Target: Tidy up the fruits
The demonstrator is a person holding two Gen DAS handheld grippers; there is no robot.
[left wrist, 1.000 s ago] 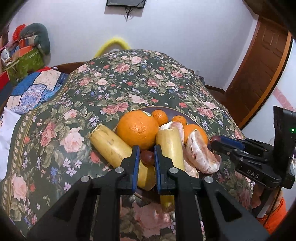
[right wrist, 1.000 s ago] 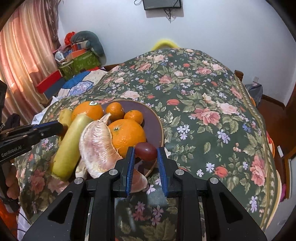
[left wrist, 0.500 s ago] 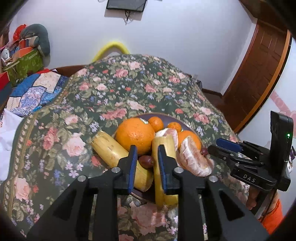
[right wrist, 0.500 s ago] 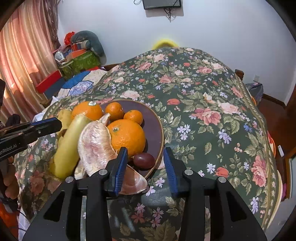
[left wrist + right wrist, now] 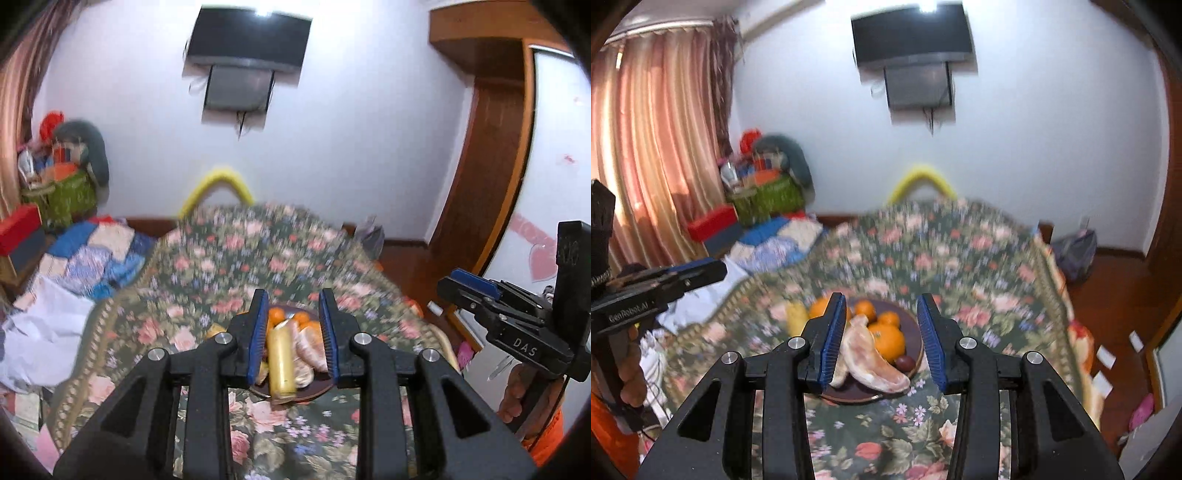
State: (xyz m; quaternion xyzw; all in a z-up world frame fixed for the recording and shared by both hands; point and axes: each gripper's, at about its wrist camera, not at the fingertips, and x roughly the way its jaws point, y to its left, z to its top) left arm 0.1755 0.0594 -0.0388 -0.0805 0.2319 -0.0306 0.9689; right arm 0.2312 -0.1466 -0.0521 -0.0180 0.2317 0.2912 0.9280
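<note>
On the floral-covered worktop (image 5: 979, 266) sat the brown plate (image 5: 916, 332), heaped with oranges (image 5: 888, 338), a banana (image 5: 281, 360), peeled pomelo segment (image 5: 871, 356) and a dark grape (image 5: 905, 363), gathered together for tidiness. Both the left gripper (image 5: 291, 334) and right gripper (image 5: 882, 339) hung above with jaws spread, empty, suggesting the sorting was done.

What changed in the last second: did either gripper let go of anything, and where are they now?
The right gripper opened and released the dark red grape onto the brown round plate. The left gripper opened too. Both pulled up and back from the plate, empty. The large orange, peeled pomelo segment and peeled yellow banana stayed put.
</note>
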